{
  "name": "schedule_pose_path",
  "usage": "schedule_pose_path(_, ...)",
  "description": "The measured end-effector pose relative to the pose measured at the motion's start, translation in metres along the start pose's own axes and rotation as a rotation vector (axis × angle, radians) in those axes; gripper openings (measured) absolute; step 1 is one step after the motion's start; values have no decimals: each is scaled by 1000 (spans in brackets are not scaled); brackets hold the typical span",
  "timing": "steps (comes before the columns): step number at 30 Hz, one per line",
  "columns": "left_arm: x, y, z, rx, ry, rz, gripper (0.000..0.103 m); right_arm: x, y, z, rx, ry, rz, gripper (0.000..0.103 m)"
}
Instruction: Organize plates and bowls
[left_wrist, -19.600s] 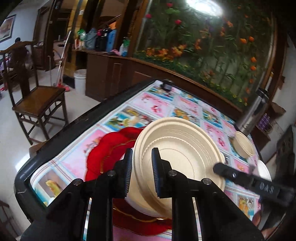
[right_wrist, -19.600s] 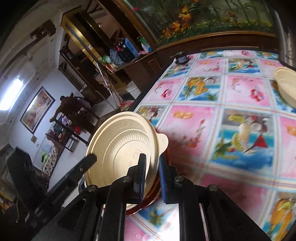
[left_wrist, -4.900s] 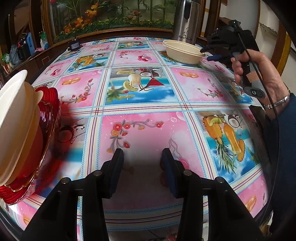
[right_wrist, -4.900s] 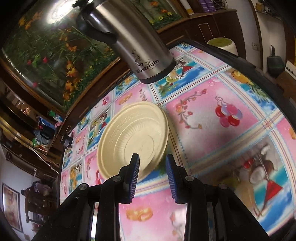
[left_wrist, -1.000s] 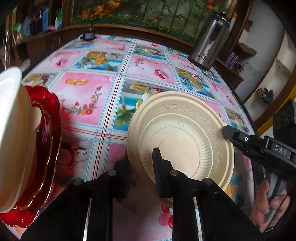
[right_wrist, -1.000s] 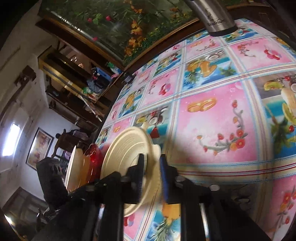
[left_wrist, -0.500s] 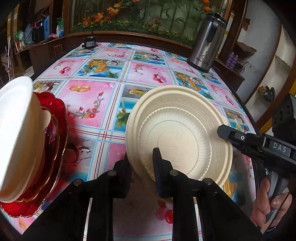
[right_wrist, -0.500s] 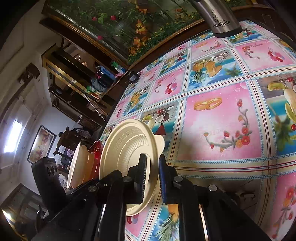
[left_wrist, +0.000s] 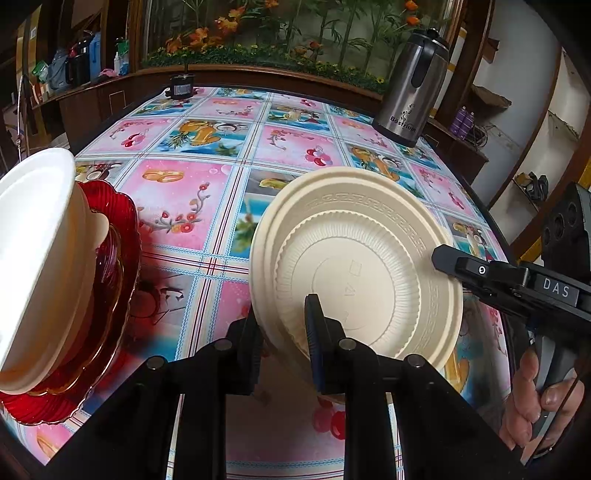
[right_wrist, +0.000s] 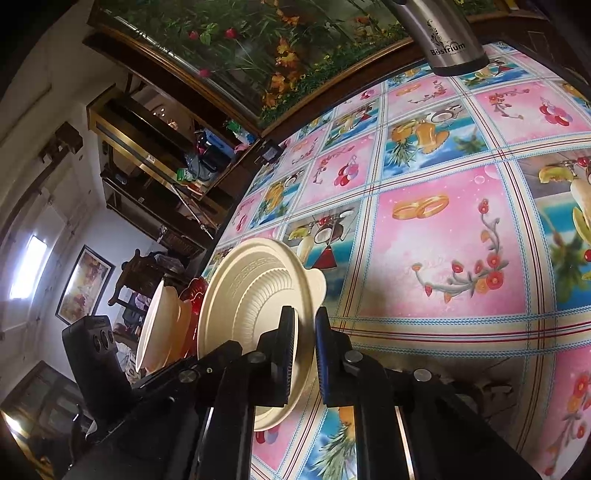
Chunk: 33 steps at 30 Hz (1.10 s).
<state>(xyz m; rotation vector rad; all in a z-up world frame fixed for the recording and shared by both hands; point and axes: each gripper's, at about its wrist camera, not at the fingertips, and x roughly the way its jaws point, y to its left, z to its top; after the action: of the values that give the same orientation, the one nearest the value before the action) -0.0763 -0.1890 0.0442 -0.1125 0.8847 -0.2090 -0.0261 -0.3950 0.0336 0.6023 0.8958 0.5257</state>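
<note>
Left gripper and right gripper both clamp rim of cream bowl, held tilted above patterned tablecloth. White bowl sits stacked on red plate (left side). Steel flask stands at far edge.

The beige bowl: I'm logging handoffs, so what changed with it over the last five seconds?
The beige bowl left its spot by the steel flask and was carried toward the red plate stack. The right tongs, then open around its rim, now clamp it; the left tongs, then empty, grip its near rim too. The stack, with the white bowl on top, and the flask stayed put.
</note>
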Motion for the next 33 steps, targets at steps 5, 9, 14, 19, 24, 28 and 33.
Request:
schedule_pose_path(5,0,1,-1,0,-1,1,19,1,1,-1,-10,1,-3,11)
schedule_pose_path(9,0,2,-1,-6,1,-3,19,1,2,0,-15,4,-3,11)
schedule_pose_path(14,0,1,-3,3,-7,7,19,2,3,-1,-27,5,-10,11)
schedule_pose_path(19,-5,2,-3,4,-25,8,19,-1,5,-1,-39,-3,-4,11)
schedule_pose_path(24,-8,3,-4,-1,-32,6,19,-1,6,-2,-44,-6,7,11)
schedule_pose_path(28,-13,4,-4,-6,-45,10,19,-3,11,-2,-70,-17,14,11)
schedule_pose_path(33,-15,6,-4,-12,-54,9,19,-6,14,-2,-89,-32,36,11)
